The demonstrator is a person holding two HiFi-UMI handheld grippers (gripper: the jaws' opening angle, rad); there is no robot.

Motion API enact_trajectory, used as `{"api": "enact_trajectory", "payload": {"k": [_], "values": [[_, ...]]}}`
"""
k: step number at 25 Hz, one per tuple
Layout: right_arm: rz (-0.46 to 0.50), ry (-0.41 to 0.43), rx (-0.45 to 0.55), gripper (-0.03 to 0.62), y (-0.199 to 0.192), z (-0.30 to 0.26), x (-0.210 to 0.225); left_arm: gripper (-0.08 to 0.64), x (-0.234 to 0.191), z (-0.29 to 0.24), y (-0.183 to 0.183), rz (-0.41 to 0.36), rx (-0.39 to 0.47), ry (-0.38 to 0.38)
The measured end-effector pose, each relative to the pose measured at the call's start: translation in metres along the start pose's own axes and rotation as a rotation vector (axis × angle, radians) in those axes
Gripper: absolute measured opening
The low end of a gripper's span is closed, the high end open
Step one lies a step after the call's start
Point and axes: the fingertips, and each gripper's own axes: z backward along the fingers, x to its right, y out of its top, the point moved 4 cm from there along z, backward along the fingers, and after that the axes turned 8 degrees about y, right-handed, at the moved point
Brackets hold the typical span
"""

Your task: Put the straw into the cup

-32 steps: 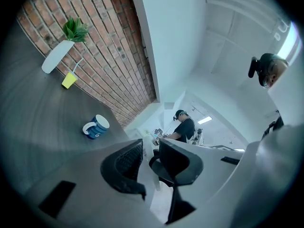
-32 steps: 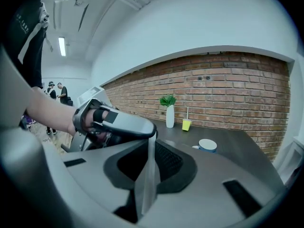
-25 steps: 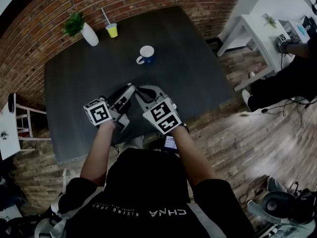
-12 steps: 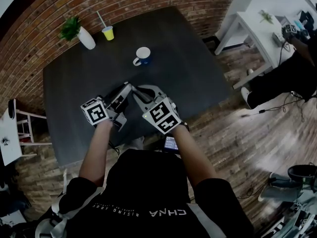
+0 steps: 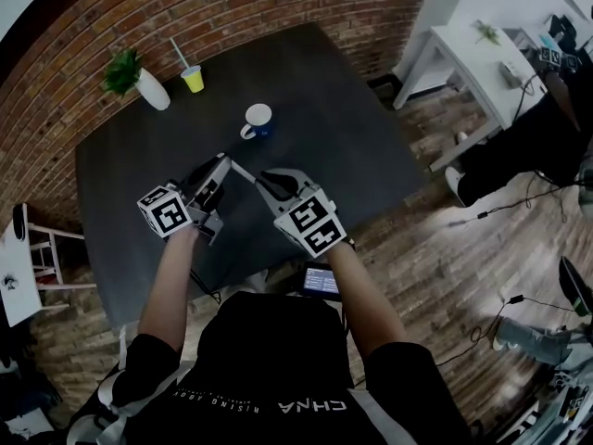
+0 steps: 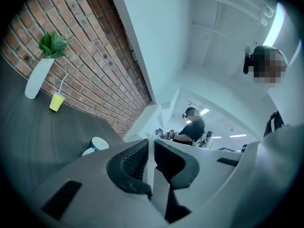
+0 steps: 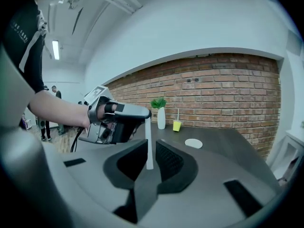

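Observation:
A thin white straw [image 5: 246, 171] spans the gap between my two grippers above the dark table [image 5: 343, 128]. My left gripper [image 5: 225, 160] is shut on one end of it; in the left gripper view the straw [image 6: 151, 165] runs as a pale strip between the ribbed pads. My right gripper [image 5: 262, 180] is shut on the other end, and in its own view the straw [image 7: 148, 141] rises from its jaws to the left gripper's tips [image 7: 145, 114]. A white mug with a blue outside [image 5: 258, 119] stands further out on the table, apart from both grippers.
At the table's far left corner, by the brick wall, stand a yellow cup with its own straw [image 5: 192, 79] and a white vase with a plant [image 5: 151, 89]. A white side table [image 5: 482, 58] and a person [image 5: 547, 128] are off to the right.
Both grippers have moved a little further out over the table toward the mug, still joined by the straw. The left one has rolled slightly.

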Motion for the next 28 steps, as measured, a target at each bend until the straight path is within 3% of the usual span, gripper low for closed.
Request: {"api": "enact_trajectory", "payload": {"k": [8,12,14,28], "values": [[-0.118,-0.100,-0.025,0.052,-0.003,0.008,0.043,0.041,-0.017,-0.019,0.024,-0.151,-0.021,-0.001],[-0.138,-0.125,-0.052,0.051,-0.002,0.008,0.062,0.041,-0.028,-0.032,0.040,-0.186,-0.013,0.011],[-0.142,-0.143,-0.062,0.006,-0.002,0.007,0.072,0.041,-0.034,-0.039,0.047,-0.212,-0.012,0.015],[-0.199,-0.186,-0.105,0.006,-0.010,-0.011,0.119,0.041,-0.081,-0.099,0.066,-0.305,-0.024,0.028]]}}
